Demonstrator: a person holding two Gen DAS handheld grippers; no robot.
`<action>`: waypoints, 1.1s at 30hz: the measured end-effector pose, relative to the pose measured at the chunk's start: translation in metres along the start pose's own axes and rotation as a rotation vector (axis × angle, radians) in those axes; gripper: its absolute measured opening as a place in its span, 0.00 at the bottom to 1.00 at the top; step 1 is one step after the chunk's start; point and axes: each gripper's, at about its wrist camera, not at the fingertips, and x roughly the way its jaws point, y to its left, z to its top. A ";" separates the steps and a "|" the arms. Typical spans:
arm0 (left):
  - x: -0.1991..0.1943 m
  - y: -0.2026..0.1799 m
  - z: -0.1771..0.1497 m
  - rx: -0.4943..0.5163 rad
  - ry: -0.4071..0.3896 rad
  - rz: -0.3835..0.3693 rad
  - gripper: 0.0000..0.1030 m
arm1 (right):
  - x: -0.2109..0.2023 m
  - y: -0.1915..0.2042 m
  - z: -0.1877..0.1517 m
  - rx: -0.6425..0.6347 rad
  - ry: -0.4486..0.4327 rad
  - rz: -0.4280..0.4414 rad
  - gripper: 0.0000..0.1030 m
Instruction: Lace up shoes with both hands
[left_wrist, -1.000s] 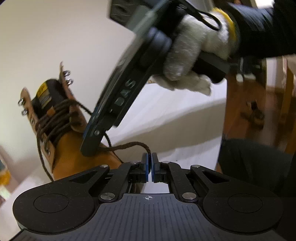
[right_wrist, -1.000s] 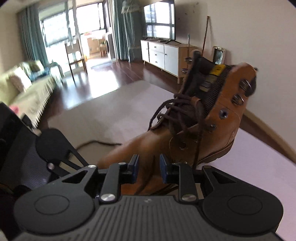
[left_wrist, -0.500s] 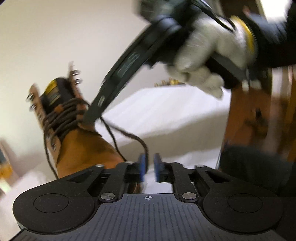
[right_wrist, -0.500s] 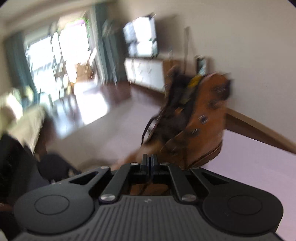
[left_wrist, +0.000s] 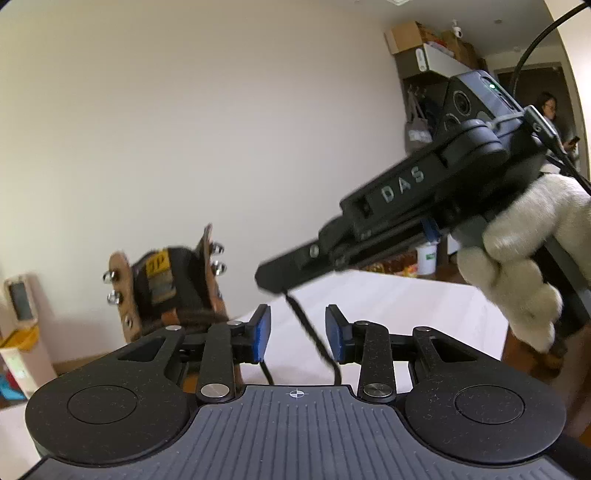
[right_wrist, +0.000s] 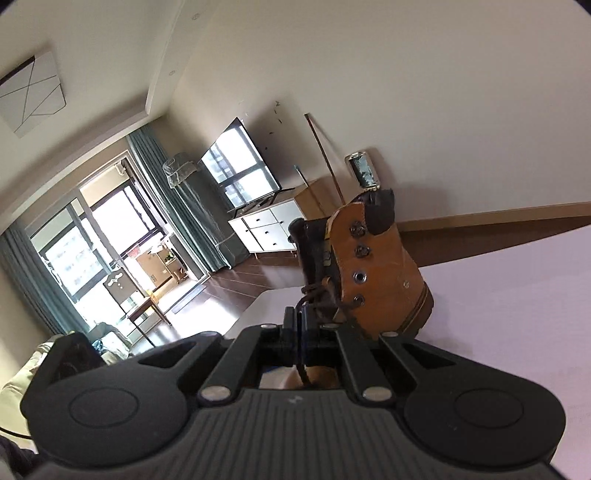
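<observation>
A tan lace-up boot (left_wrist: 166, 284) (right_wrist: 376, 273) with metal hooks stands upright on a white-covered table (left_wrist: 406, 306). Its dark brown lace (right_wrist: 309, 295) runs from the eyelets into my right gripper (right_wrist: 297, 325), which is shut on it. In the left wrist view the right gripper (left_wrist: 271, 277), held by a white-gloved hand (left_wrist: 517, 258), hangs above and ahead of my left gripper (left_wrist: 297, 336). The lace (left_wrist: 306, 325) drops from its tip between the left blue pads (left_wrist: 260, 334). The left jaws are closing, and the lace touches neither pad.
A person (left_wrist: 550, 110) stands far back at the right by shelves with boxes. A white cup (left_wrist: 426, 258) sits behind the table. Behind the boot are a TV (right_wrist: 240, 162), a white cabinet (right_wrist: 273, 229), large windows and a wooden rail (right_wrist: 498, 229) along the wall.
My left gripper let go of the lace, opened and rose. My right gripper shut on the lace near the boot, rolled, and drew it up and to the right.
</observation>
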 end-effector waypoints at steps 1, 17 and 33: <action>0.001 0.001 0.001 0.002 0.002 0.004 0.11 | 0.002 0.002 0.000 0.003 -0.002 -0.001 0.03; -0.007 0.025 0.002 0.108 0.058 0.050 0.03 | 0.021 -0.004 0.008 0.059 -0.044 -0.037 0.15; 0.034 0.064 0.017 0.549 0.178 -0.035 0.03 | 0.107 0.014 0.058 0.040 -0.026 -0.341 0.43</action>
